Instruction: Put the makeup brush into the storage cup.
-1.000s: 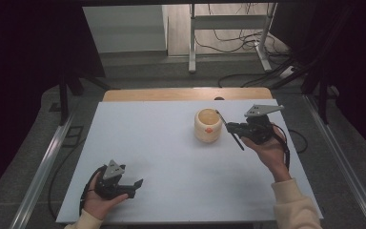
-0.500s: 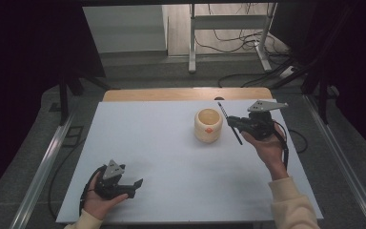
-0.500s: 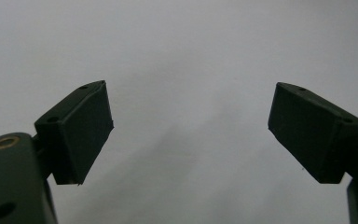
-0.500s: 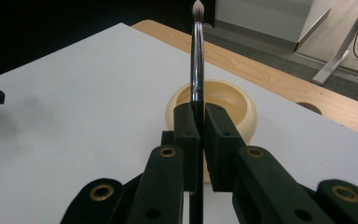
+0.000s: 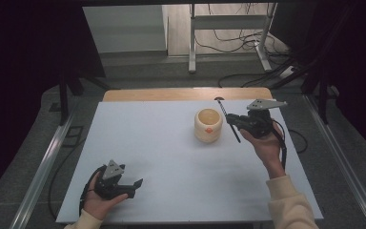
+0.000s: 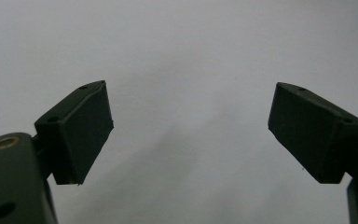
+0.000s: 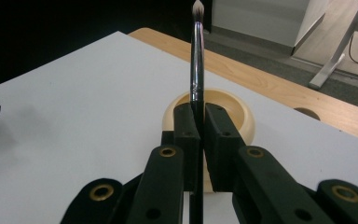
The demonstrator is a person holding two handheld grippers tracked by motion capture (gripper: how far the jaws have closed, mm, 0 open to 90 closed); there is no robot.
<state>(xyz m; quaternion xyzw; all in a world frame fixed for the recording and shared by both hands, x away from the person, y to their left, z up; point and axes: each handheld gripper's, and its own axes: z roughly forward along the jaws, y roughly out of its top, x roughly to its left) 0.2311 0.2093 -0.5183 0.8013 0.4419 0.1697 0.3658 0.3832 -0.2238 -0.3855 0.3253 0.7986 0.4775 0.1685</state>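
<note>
Right gripper (image 7: 198,122) with 1 brush (image 7: 197,60); 1 cup (image 5: 207,125)

right tool (image 5: 233,121) gripping brush (image 5: 228,121), beside cup (image 5: 208,125)

The slim black brush with a glossy handle and pale soft-bristled tip (image 7: 197,56) reflects light along its shaft. The round cream holder, smooth and satin-finished (image 5: 208,125), looks like plastic or glazed ceramic; which one cannot be told. The desk (image 5: 162,143) has a matt white top; its far edge shows bare light wood. The jaws of both grippers are matt black plastic with brass-coloured metal rivets.
</note>
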